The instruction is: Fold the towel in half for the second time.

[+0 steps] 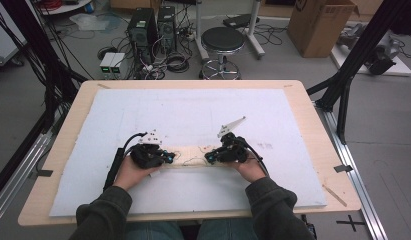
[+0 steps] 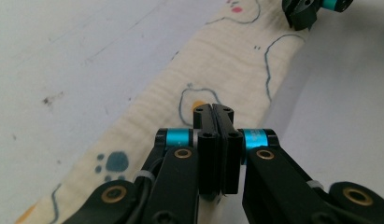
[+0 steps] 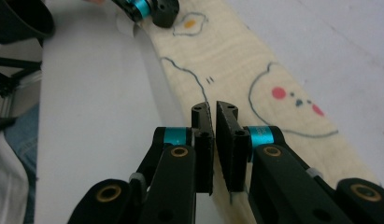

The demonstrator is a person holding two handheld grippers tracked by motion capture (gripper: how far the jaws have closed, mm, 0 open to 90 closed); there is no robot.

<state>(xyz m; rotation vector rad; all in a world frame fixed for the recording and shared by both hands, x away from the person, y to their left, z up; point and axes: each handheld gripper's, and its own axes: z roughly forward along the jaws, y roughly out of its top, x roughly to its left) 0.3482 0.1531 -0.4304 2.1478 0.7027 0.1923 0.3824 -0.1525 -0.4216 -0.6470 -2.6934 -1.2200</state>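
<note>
A long cream cloth (image 1: 190, 156) printed with fried eggs and bear faces lies flat on the white foam board (image 1: 193, 110), across the near middle. My left gripper (image 1: 172, 157) points right at the cloth's left end. In the left gripper view its jaws (image 2: 213, 109) are pressed together over the cloth's (image 2: 227, 56) near edge, with a sliver of fabric pinched low between them. My right gripper (image 1: 207, 158) points left at the other end. Its jaws (image 3: 213, 106) stand almost together, and the cloth (image 3: 236, 60) shows in the thin slit between them.
The foam board covers most of the wooden table (image 1: 313, 130). On the floor beyond the table's far edge stand a black stool (image 1: 222, 40), computer towers (image 1: 143, 27) with cables, and a cardboard box (image 1: 318, 25). Black frame posts rise at both sides.
</note>
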